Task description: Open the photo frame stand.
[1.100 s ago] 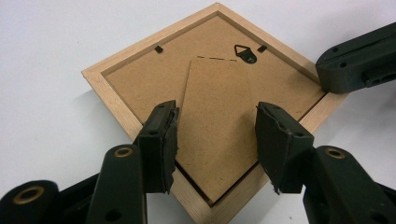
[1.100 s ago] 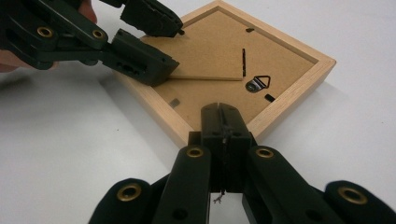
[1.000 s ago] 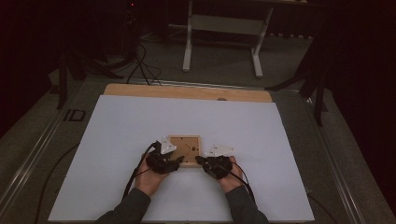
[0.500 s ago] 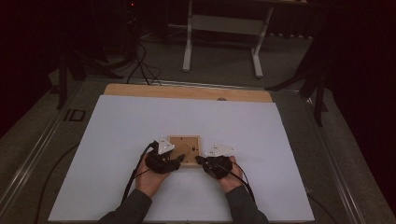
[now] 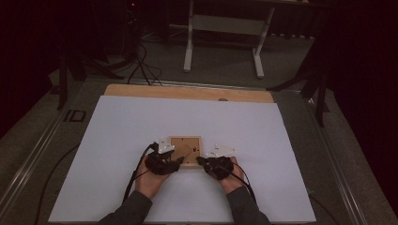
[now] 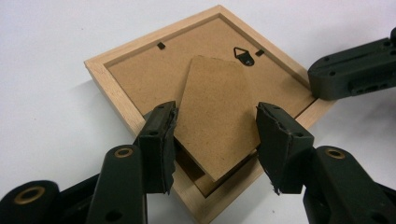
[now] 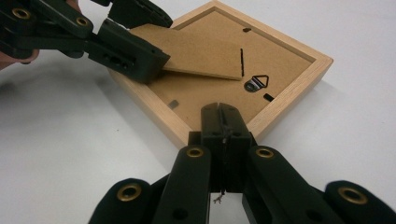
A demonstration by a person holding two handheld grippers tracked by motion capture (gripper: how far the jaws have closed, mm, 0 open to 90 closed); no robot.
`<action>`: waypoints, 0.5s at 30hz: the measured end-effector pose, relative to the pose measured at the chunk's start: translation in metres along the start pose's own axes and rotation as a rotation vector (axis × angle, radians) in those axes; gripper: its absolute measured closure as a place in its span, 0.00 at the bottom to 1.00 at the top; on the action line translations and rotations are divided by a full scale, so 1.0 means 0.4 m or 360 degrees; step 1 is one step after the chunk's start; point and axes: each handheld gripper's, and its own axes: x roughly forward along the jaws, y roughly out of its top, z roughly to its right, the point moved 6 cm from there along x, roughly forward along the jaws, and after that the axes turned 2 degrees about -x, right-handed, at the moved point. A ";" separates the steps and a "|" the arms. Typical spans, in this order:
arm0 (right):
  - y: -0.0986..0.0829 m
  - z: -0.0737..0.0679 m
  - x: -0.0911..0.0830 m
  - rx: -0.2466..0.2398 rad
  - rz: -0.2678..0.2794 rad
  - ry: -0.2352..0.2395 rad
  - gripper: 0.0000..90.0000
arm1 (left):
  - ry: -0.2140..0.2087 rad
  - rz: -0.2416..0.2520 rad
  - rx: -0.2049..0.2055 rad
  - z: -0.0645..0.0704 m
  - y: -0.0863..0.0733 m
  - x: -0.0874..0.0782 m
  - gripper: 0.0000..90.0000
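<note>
A small wooden picture frame (image 5: 186, 151) lay face down on the white table sheet (image 5: 117, 140), its brown backing board (image 6: 154, 74) uppermost. In the high view it sat between the two grippers, the left gripper (image 5: 177, 161) at its near-left corner and the right gripper (image 5: 201, 161) at its near-right corner.

In the left gripper view, the left gripper (image 6: 215, 135) had its jaws apart, one on either side of the cardboard stand flap (image 6: 215, 112). The flap was raised at its near end, tilted above the backing board. Whether the jaw pads touched the flap's edges could not be determined. The frame's near corner lay directly beneath and between the jaws. A metal hanging hook (image 6: 243, 54) sat beyond the flap's far end, and a small black retaining tab (image 6: 161, 45) lay on the far-left rail.

In the right gripper view, the right gripper (image 7: 223, 122) had its jaws pressed together with nothing between them, their tip resting at the frame's near rail. The hanging hook (image 7: 257, 83) lay just beyond the tip and to its right. The flap (image 7: 201, 53) stood farther off to the left, with the left gripper at its edge.
</note>
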 end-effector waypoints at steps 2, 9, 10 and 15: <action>0.000 0.000 0.000 0.0000 0.0000 -0.0001 1.00 | -0.0014 -0.0007 -0.0026 -0.002 0.003 -0.001 0.55; 0.000 -0.001 0.001 0.0008 0.0002 -0.0003 1.00 | -0.0054 0.0049 -0.0077 0.001 0.034 -0.016 0.56; 0.000 -0.001 0.001 0.0010 0.0003 -0.0003 1.00 | -0.0068 0.0065 -0.0103 0.002 0.051 -0.019 0.56; 0.000 0.000 0.001 0.0008 0.0005 0.0000 1.00 | -0.0080 0.0068 -0.0130 0.006 0.067 -0.018 0.54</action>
